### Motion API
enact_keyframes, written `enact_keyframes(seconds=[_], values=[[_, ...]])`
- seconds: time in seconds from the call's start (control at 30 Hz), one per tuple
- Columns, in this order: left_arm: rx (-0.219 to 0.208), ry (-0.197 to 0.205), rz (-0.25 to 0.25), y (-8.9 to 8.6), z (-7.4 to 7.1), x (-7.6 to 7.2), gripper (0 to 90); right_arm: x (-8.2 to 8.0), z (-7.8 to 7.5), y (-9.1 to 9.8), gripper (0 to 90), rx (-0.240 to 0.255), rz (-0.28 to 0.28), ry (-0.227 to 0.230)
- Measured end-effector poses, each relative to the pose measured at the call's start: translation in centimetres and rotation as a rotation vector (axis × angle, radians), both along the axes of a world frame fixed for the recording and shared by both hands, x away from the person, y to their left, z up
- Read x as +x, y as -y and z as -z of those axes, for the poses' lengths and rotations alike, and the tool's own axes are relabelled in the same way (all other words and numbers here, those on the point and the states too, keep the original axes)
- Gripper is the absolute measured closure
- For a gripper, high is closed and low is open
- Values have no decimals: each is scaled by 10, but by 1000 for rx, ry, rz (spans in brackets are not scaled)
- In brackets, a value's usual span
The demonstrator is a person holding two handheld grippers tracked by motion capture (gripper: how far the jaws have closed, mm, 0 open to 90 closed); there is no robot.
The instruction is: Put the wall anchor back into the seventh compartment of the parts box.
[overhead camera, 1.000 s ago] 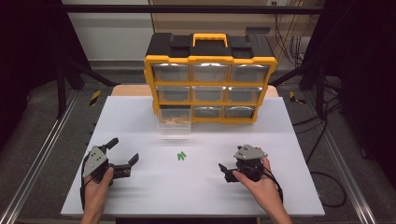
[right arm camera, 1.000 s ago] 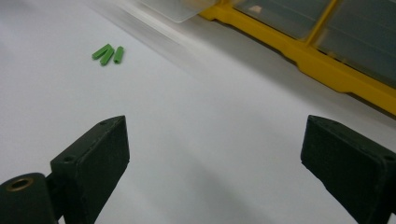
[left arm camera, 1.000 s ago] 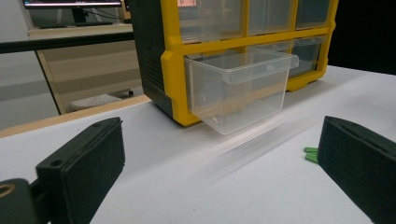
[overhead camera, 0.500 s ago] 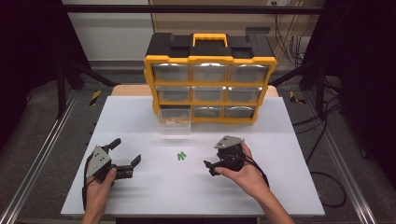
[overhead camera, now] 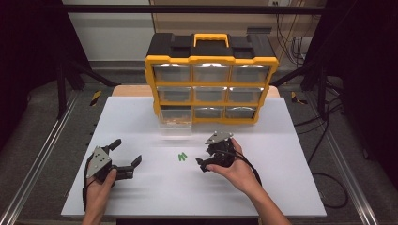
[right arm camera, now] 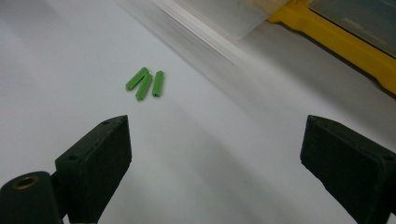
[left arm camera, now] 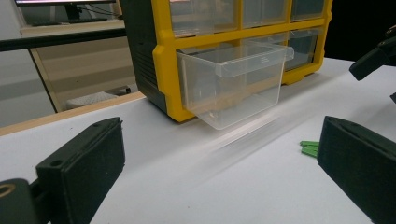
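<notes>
Three small green pegs [overhead camera: 182, 156] lie side by side on the white table [overhead camera: 281, 187], in front of a yellow and black drawer cabinet [overhead camera: 211, 61]. Its bottom-left clear drawer [overhead camera: 176, 123] is pulled out and holds something brownish. My right gripper [overhead camera: 202, 157] is open just right of the pegs and points at them; in the right gripper view the pegs [right arm camera: 145, 84] lie ahead of the open gripper [right arm camera: 215, 163], toward its left jaw. My left gripper [overhead camera: 127, 151] is open and empty at the front left. In the left gripper view the left gripper [left arm camera: 219, 172] faces the drawer [left arm camera: 233, 88].
The cabinet's other drawers are pushed in. In the left gripper view the pegs [left arm camera: 309, 147] lie by the right jaw and the other gripper [left arm camera: 373, 56] shows at the right edge. Metal rails [overhead camera: 42, 154] run along both table sides.
My right gripper has moved left and away from the front edge, ending close to the green pegs. The left gripper has barely shifted. The pegs have not moved.
</notes>
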State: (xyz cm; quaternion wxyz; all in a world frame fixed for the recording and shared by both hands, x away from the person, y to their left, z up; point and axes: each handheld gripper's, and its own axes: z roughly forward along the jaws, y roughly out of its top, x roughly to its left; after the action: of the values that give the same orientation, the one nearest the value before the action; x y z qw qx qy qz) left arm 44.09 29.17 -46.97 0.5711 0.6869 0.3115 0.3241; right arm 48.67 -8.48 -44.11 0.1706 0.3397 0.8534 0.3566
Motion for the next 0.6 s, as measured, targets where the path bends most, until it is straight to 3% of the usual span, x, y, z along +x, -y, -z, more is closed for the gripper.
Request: enact_keyframes(seconds=[0.37, 0.6], values=[[-1, 0, 0, -1, 0, 0, 11, 9, 2, -9, 113, 37, 13, -35], [-2, 0, -2, -1, 0, 0, 10, 11, 2, -13, 194, 62, 14, -43]])
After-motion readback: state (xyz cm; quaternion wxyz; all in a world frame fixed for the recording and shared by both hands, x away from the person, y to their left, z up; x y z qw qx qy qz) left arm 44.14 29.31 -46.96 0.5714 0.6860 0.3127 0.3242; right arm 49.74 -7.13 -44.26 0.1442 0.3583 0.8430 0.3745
